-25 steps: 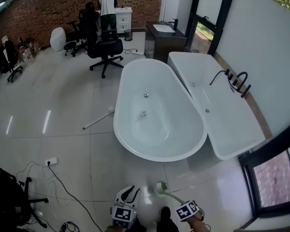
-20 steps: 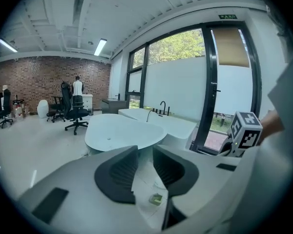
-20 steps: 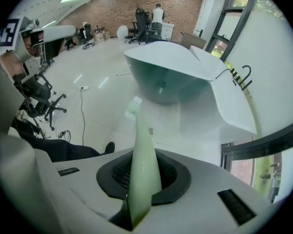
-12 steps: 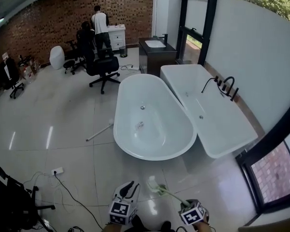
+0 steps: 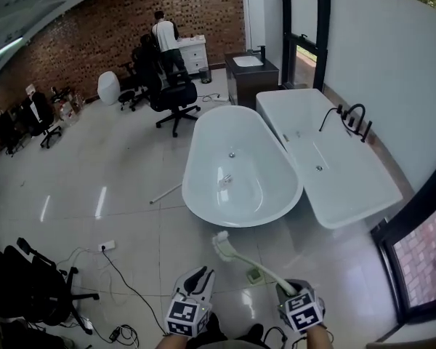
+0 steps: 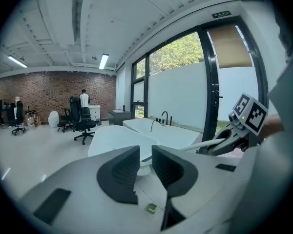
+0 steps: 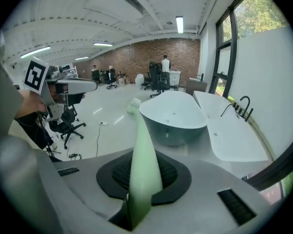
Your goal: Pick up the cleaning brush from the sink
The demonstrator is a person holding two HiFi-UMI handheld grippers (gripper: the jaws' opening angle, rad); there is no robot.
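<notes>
My right gripper (image 5: 285, 291) is shut on the pale green handle of the cleaning brush (image 5: 253, 264), low in the head view. The brush slants up and to the left, and its white head (image 5: 221, 244) hangs over the tiled floor in front of the oval tub. In the right gripper view the handle (image 7: 145, 150) runs straight out from between the pads. My left gripper (image 5: 196, 278) is just left of it. Its jaws (image 6: 145, 167) are closing, a narrow gap still shows, and nothing lies between them.
A white oval bathtub (image 5: 240, 169) stands ahead, with a rectangular tub (image 5: 334, 166) and black tap to its right. Behind them is a dark vanity with a sink (image 5: 251, 67). A person (image 5: 165, 35), office chairs (image 5: 176, 97) and floor cables (image 5: 116, 267) are on the left.
Both grippers have risen. The brush has come up with the right gripper and now slants higher and further left. The view has swung, so the tubs sit further off.
</notes>
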